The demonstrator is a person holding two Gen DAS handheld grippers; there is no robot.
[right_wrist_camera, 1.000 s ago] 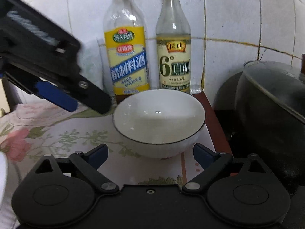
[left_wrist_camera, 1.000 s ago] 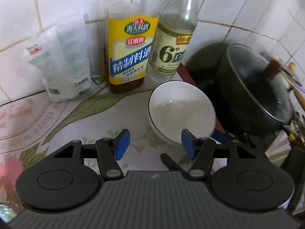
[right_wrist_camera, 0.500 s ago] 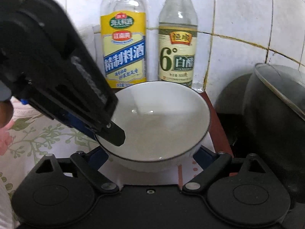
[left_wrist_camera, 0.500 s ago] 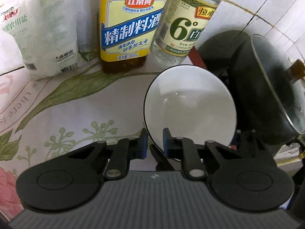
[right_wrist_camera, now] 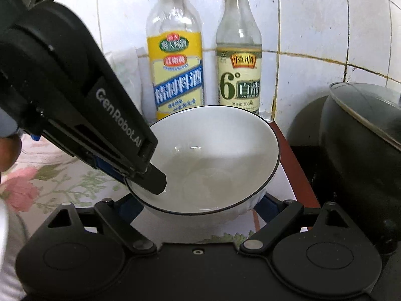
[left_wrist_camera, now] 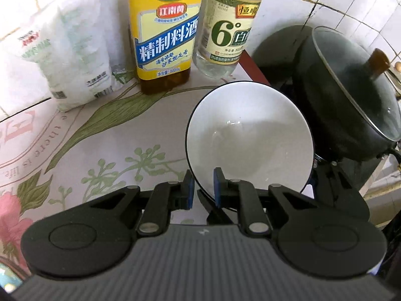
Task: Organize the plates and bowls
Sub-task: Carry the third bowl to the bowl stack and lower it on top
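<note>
A white bowl [left_wrist_camera: 250, 135] with a thin dark rim is tilted up off the flowered counter. My left gripper [left_wrist_camera: 202, 190] is shut on its near left rim, one blue pad inside and one outside. In the right wrist view the same bowl [right_wrist_camera: 215, 155] sits between my right gripper's [right_wrist_camera: 195, 203] wide-open fingers, and the left gripper [right_wrist_camera: 147, 173] clamps its left rim from above. The right gripper's blue pads stand on either side of the bowl's base; I cannot tell if they touch it.
A yellow-labelled cooking wine bottle [left_wrist_camera: 165, 32] and a white vinegar bottle [left_wrist_camera: 228, 30] stand against the tiled wall behind the bowl. A white salt bag [left_wrist_camera: 67, 57] leans at the left. A black wok with a glass lid [left_wrist_camera: 351, 92] stands close on the right.
My left gripper closed on the bowl's rim and has tilted and lifted it. The right gripper moved in under the bowl and stays open.
</note>
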